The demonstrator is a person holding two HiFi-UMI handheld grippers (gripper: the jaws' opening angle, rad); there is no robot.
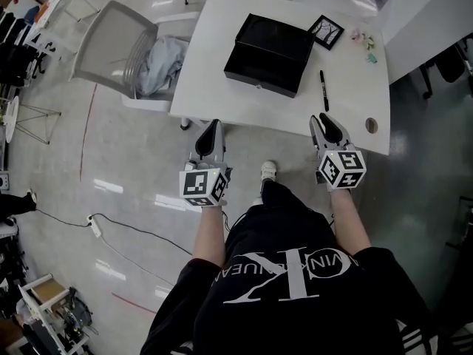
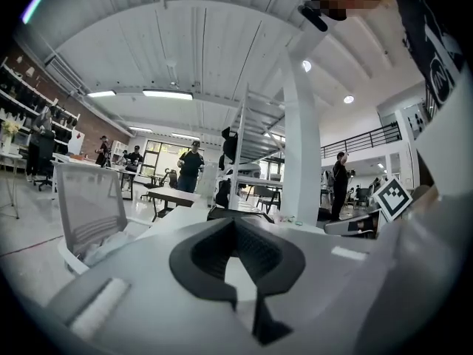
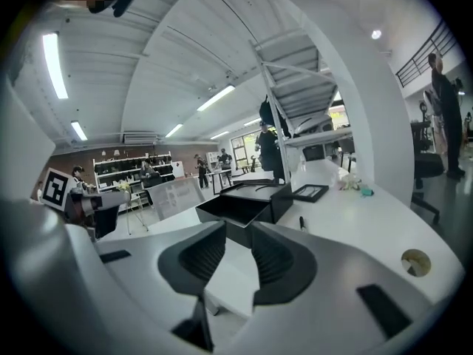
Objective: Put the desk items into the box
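Note:
An open black box (image 1: pixel 270 54) stands on the white table (image 1: pixel 222 87), and the right gripper view shows it (image 3: pixel 244 209) straight ahead. A black pen (image 1: pixel 324 80) lies to its right. A small black picture frame (image 1: pixel 325 32) and a few small colourful items (image 1: pixel 366 43) sit farther back. My left gripper (image 1: pixel 212 126) hovers at the table's front edge with its tips together, holding nothing. Over the front edge near the pen (image 3: pixel 301 222), my right gripper (image 1: pixel 326 120) is empty, with a narrow gap between its jaws.
A grey mesh chair (image 1: pixel 122 54) with a pale cloth (image 1: pixel 164 63) on its seat stands left of the table. A round cable hole (image 1: pixel 371 125) is in the table's front right corner. Cables run over the floor at the left. People stand far off in the room.

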